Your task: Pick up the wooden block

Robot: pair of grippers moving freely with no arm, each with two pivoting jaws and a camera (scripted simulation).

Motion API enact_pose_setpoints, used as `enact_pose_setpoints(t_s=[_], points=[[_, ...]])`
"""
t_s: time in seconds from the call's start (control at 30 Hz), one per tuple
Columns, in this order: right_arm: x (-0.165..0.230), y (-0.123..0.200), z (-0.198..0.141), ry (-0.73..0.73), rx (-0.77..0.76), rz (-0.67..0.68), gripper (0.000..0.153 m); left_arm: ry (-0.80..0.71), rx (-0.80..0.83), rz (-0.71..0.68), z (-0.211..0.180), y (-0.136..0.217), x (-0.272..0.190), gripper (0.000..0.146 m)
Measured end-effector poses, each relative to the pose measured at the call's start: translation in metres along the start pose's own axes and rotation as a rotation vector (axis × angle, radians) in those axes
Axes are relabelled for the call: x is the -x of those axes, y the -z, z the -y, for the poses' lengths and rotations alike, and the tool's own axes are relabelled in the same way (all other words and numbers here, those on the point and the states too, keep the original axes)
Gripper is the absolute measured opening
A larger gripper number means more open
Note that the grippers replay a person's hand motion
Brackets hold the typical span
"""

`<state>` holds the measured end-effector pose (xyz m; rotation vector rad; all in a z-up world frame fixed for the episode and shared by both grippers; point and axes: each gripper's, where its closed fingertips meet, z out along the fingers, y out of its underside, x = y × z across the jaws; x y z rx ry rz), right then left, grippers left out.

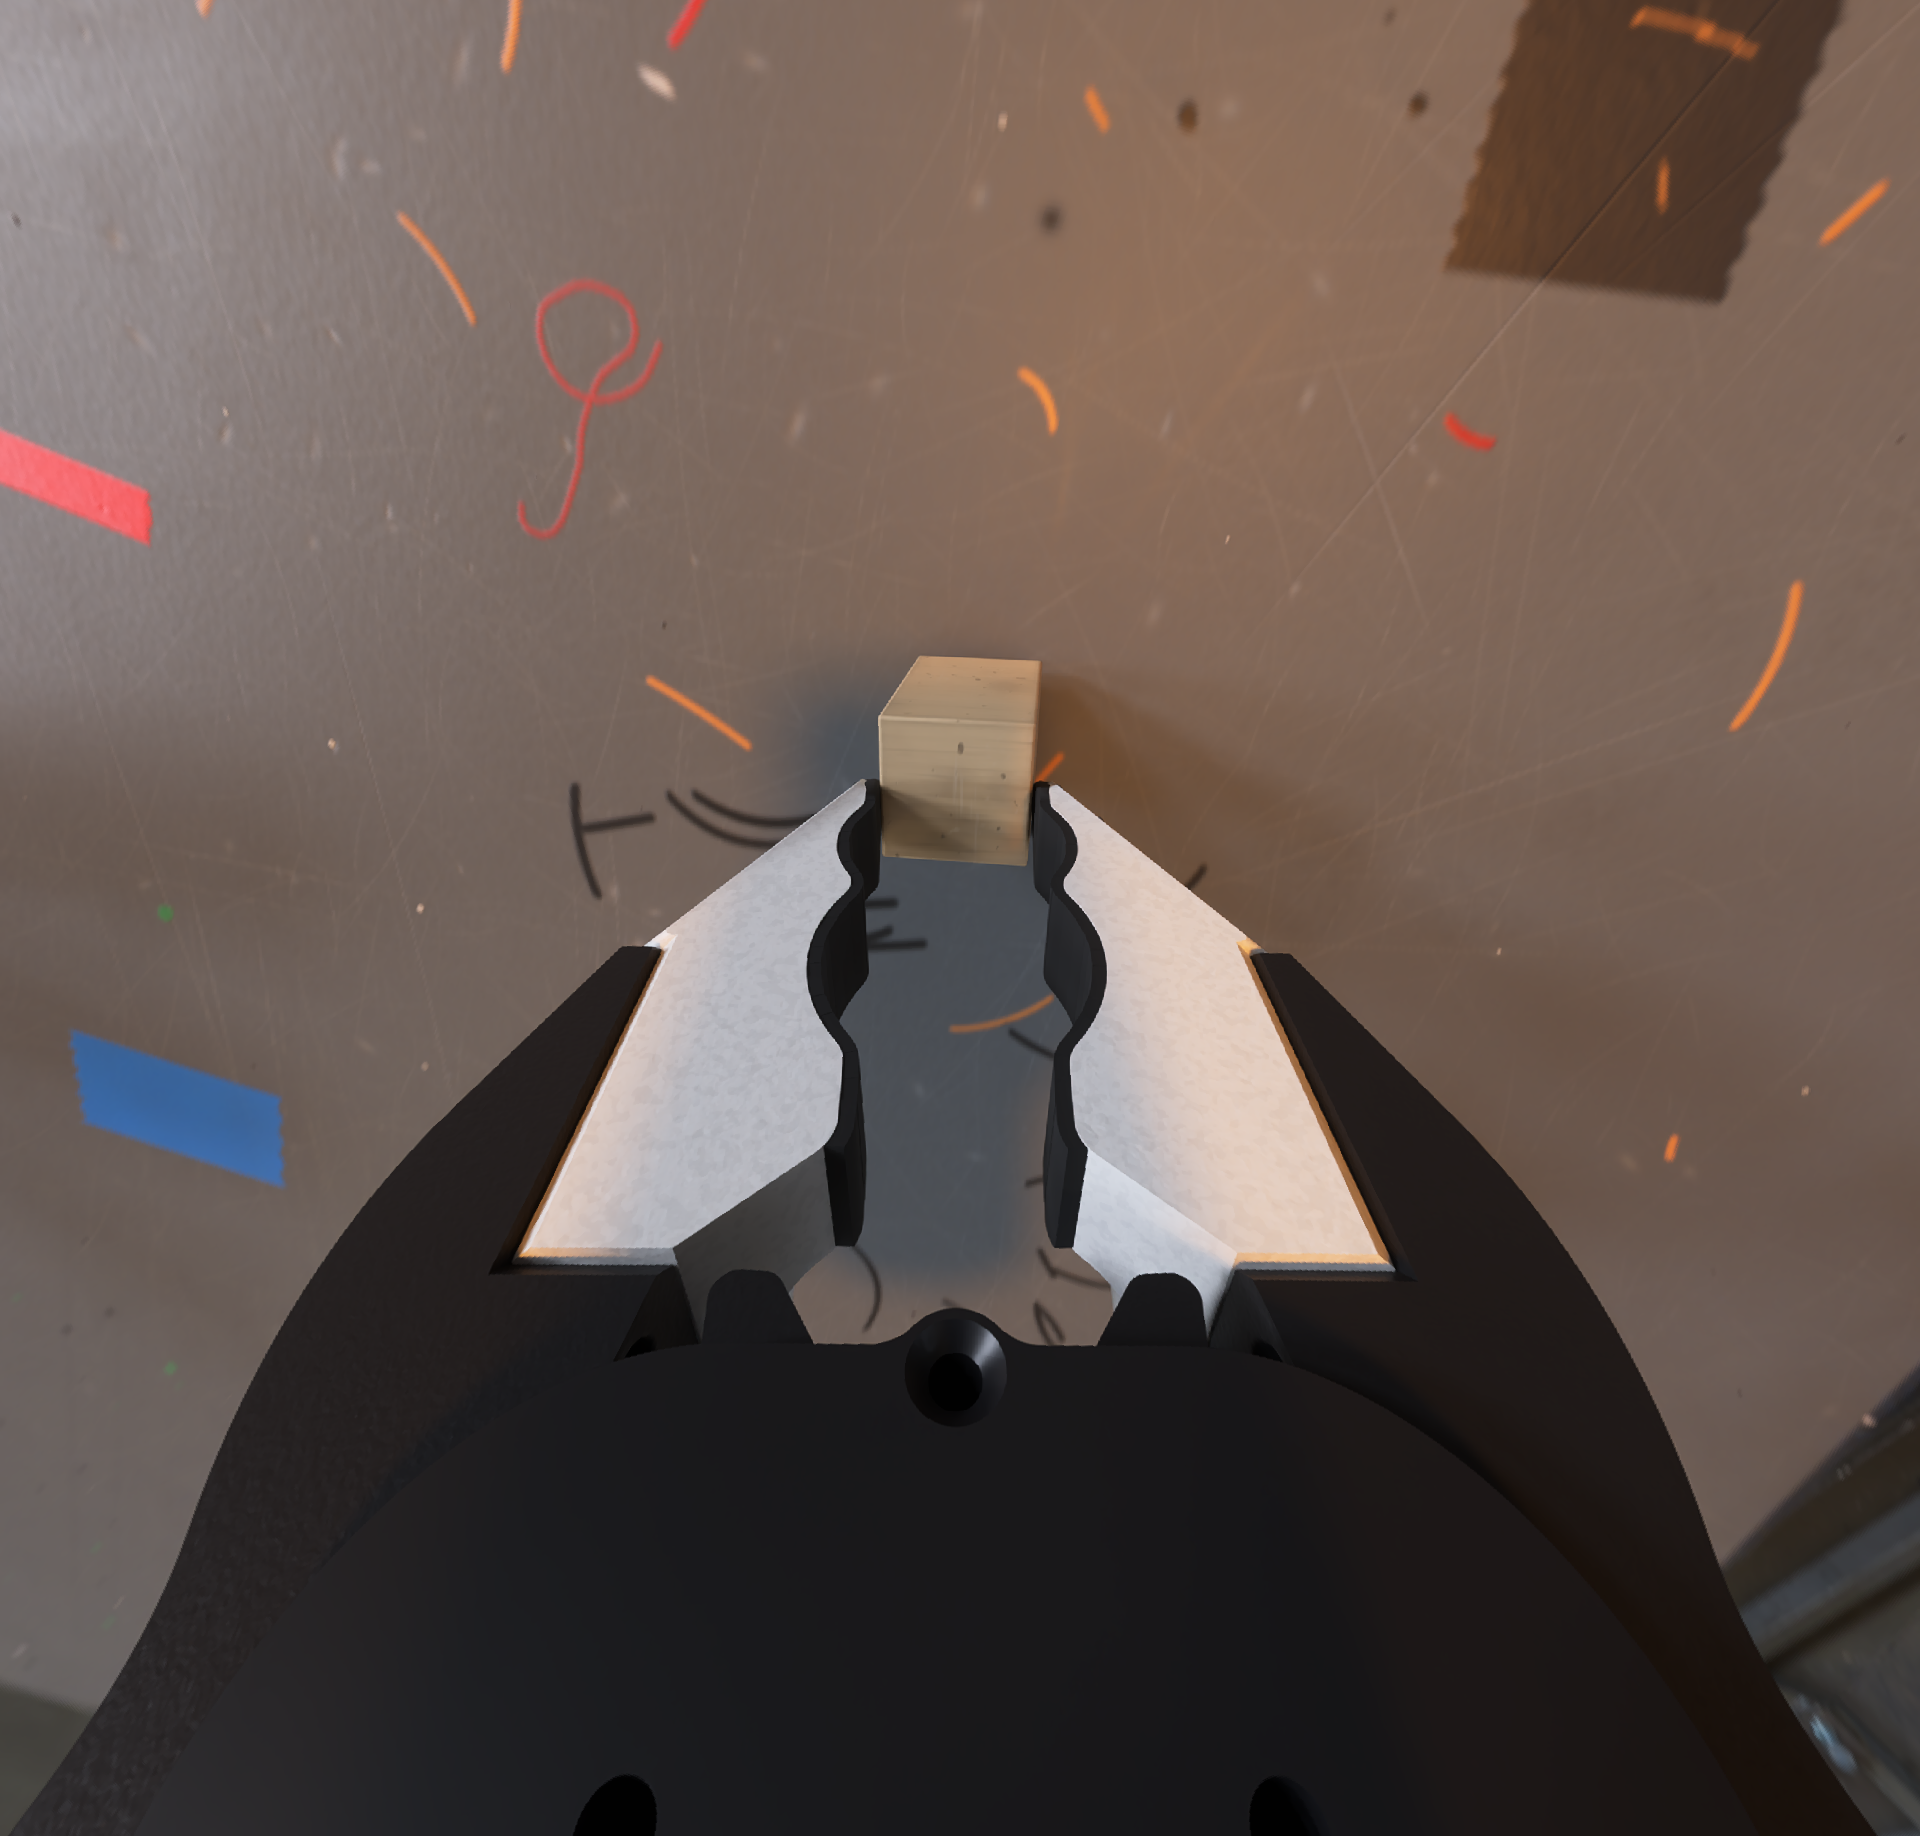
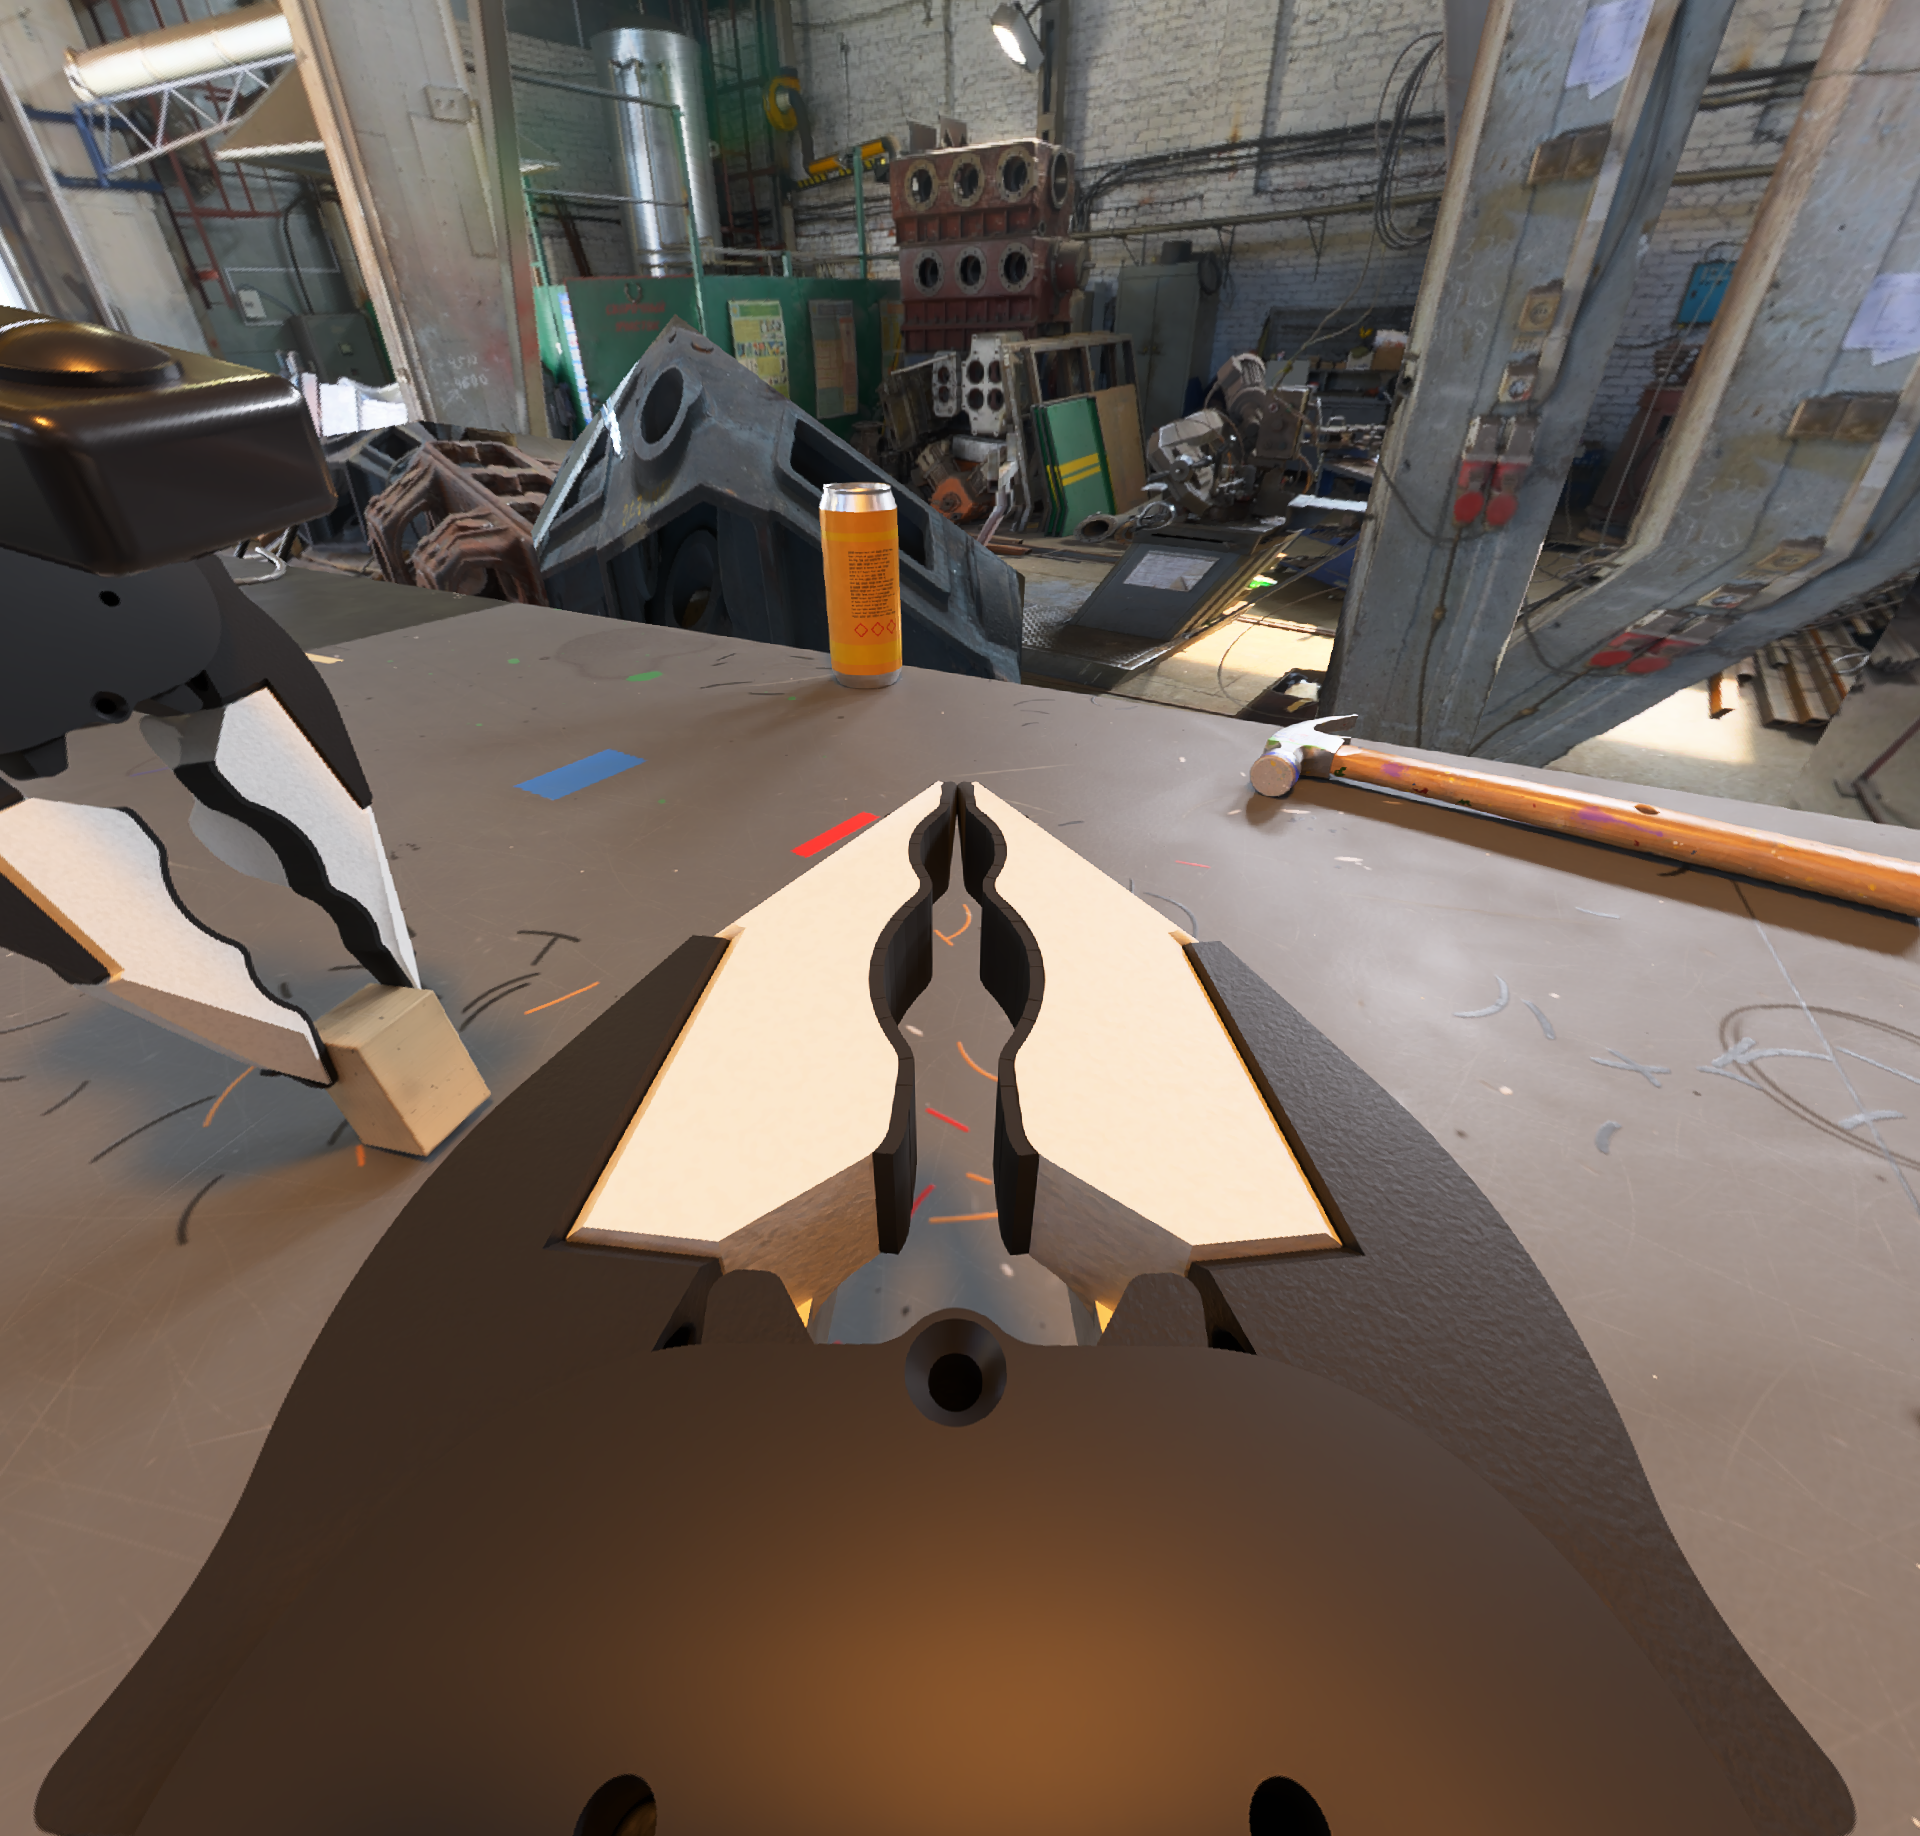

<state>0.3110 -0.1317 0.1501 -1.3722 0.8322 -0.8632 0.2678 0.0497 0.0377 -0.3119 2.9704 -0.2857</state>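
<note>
The wooden block point(image 1: 958, 760) is a small pale cube on the scuffed brown table point(image 1: 1351, 591). My left gripper point(image 1: 956, 820) has its two fingertips pressed against the block's near side faces and is shut on it. In the right wrist view the block point(image 2: 410, 1080) sits low at the table surface, slightly tilted, with the left gripper point(image 2: 358, 1023) reaching down onto it from the upper left. My right gripper point(image 2: 956, 791) is shut and empty, hovering over the table to the right of the block.
An orange can point(image 2: 860, 586) stands near the table's far edge. A hammer point(image 2: 1558, 810) lies at the far right. Flat blue tape point(image 2: 579, 773) and red tape point(image 2: 834, 833) are stuck on the table. A dark square patch point(image 1: 1652, 113) lies beyond the block.
</note>
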Motion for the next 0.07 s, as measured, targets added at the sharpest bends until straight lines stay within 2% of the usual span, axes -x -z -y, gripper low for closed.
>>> enact_pose_setpoints(t_s=[0.07], points=[[0.0001, 0.0000, 0.0002, 0.002, -0.001, 0.000, 0.000, 0.011, -0.049, -0.015, 0.0043, -0.0009, -0.0023, 0.029]])
